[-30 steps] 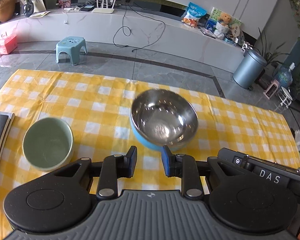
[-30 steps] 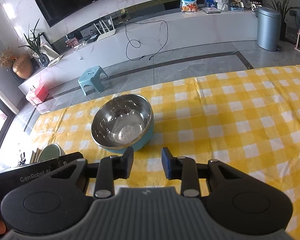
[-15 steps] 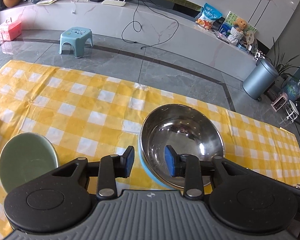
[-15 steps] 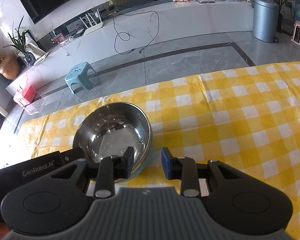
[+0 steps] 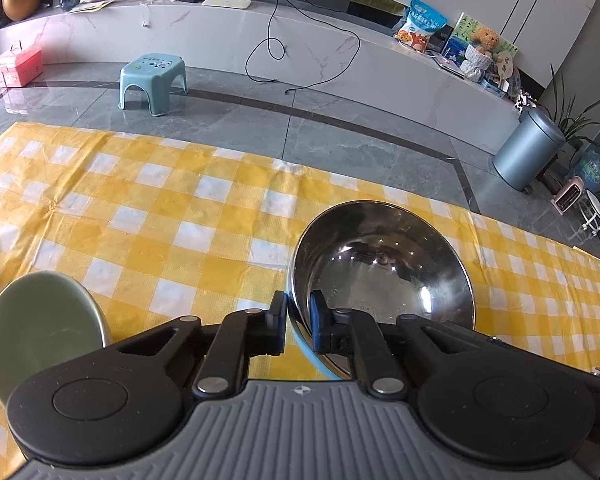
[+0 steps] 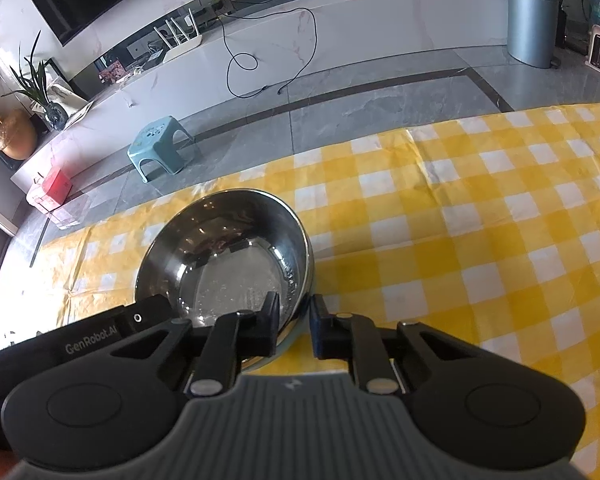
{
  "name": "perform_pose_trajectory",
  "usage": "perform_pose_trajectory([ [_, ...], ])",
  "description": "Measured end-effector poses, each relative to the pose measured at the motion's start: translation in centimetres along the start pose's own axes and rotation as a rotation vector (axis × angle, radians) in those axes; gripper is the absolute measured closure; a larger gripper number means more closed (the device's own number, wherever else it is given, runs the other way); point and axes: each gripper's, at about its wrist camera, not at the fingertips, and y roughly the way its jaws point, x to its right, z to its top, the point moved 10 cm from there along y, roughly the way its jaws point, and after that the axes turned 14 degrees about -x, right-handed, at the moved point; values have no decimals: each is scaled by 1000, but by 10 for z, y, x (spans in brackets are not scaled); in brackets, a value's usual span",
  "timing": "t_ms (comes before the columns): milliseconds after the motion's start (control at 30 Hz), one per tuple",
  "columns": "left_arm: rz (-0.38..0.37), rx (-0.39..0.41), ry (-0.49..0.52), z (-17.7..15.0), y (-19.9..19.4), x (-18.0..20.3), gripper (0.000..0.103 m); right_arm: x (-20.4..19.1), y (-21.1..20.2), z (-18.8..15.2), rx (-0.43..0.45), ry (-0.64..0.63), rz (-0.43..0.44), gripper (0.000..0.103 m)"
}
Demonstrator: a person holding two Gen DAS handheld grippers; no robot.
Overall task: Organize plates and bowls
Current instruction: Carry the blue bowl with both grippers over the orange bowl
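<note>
Both grippers straddle the steel bowl (image 5: 380,268) on the checked surface (image 5: 172,216): left gripper (image 5: 299,328) jaws astride its near-left rim, right gripper (image 6: 295,330) astride the near-right rim, neither seemingly clamped yet; green bowl (image 5: 40,332) sits left

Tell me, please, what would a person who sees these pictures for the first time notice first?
The eye goes first to the shiny steel bowl with a blue outside, standing on the yellow checked tablecloth. Both grippers straddle its rim: the left gripper at its near left edge and the right gripper at its near right edge, one finger inside and one outside. A pale green bowl stands to the left, apart from it.
</note>
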Motion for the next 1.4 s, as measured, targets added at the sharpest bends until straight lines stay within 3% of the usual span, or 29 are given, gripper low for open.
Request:
perform_pose_trajectory([
  [500,51,5,20,-41,-57,8,91,-4,-56,-37,3,-28,20,92],
  [900,75,7,70,-120,-119,22,89,8,-123,-119,-4,-61,61,92],
  [1200,24,32,75,-181,-154,37,89,33,-181,-185,53,-43,98,92],
  [1400,-3,57,63,-212,-168,42,89,49,-197,-225,68,4,116,92],
])
